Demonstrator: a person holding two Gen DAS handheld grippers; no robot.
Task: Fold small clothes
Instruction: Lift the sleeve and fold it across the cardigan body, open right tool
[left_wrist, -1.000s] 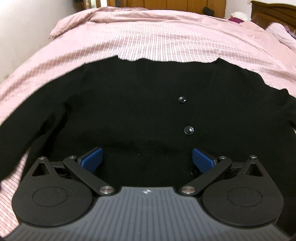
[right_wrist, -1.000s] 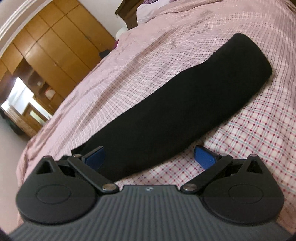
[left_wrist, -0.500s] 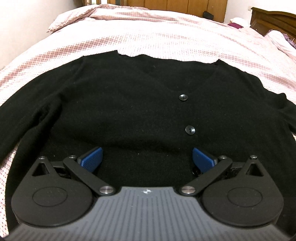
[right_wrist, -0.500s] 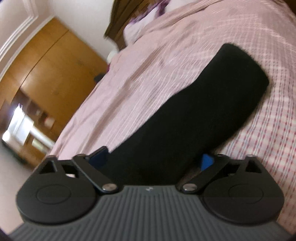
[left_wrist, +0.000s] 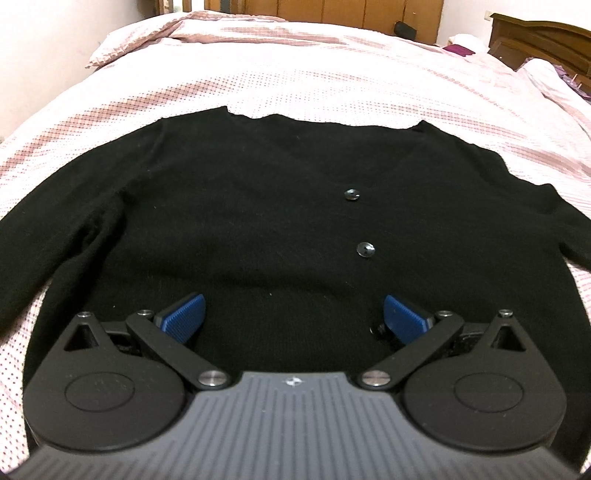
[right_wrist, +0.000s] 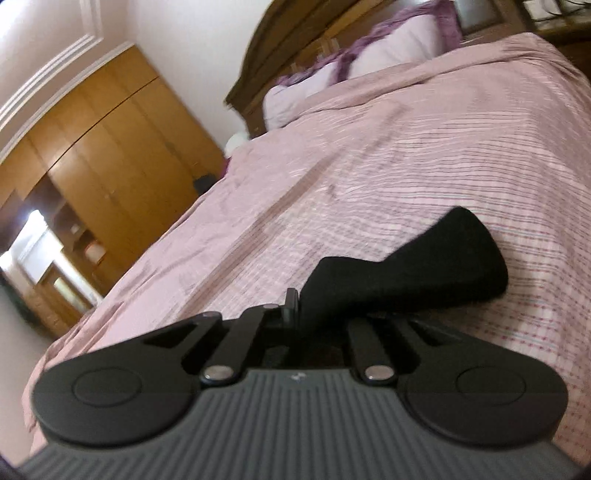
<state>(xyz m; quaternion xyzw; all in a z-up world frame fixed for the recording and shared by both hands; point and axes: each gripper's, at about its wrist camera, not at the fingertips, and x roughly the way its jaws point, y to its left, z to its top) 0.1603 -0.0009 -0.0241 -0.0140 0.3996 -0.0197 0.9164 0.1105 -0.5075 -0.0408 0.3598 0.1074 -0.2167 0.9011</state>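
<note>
Nearest in the left wrist view, the left gripper (left_wrist: 291, 314) hangs with its blue pads (left_wrist: 183, 312) spread wide apart over the lower front of a black cardigan (left_wrist: 240, 221), gripping nothing. The cardigan lies flat and face up on a pink checked bedspread (left_wrist: 332, 74), two buttons (left_wrist: 365, 250) in a line up its front, sleeves trailing off to either side. In the right wrist view, the right gripper (right_wrist: 295, 308) is clenched on a black sleeve (right_wrist: 406, 269) — the cloth bunches at the pinched jaws and widens toward its cuff, which seems to be raised a little off the bedspread, though blur makes this uncertain. Farther off are pillows (right_wrist: 369, 51), a dark wooden headboard (left_wrist: 539, 40) and a wooden wardrobe (right_wrist: 110, 147).
</note>
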